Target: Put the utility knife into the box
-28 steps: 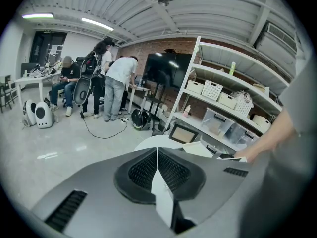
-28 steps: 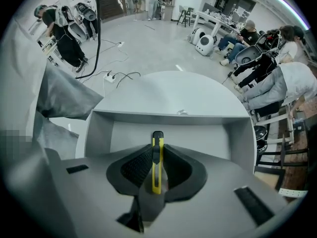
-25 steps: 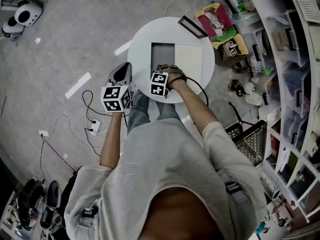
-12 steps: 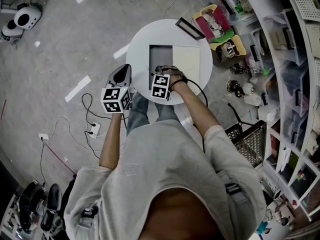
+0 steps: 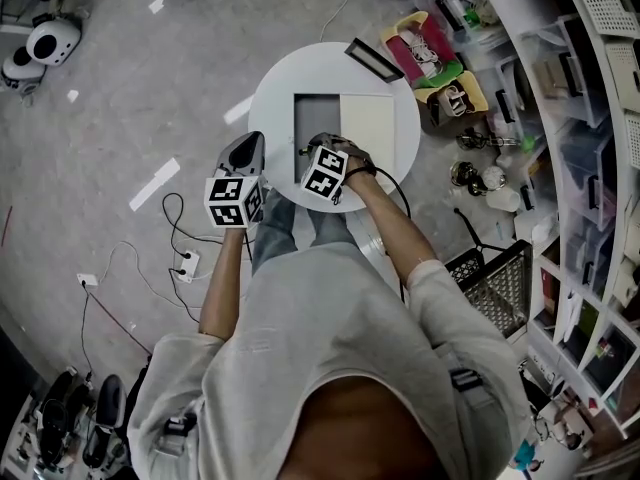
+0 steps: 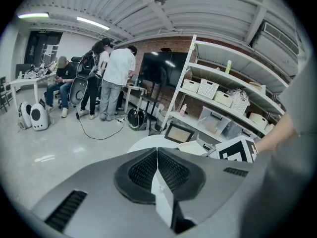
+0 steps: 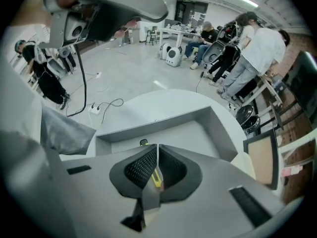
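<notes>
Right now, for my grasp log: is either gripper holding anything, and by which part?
The right gripper, jaws closing, pinches the utility knife by its yellow body. The left gripper, shut, holds nothing.

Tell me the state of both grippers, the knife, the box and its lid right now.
left gripper: jaws together, nothing between them.
right gripper: jaws closing, pads on the utility knife.
utility knife: yellow, pinched between the right jaws at the near edge of the box, not yet inside.
box: open, looks empty.
lid: off, lying flat beside the box.
</notes>
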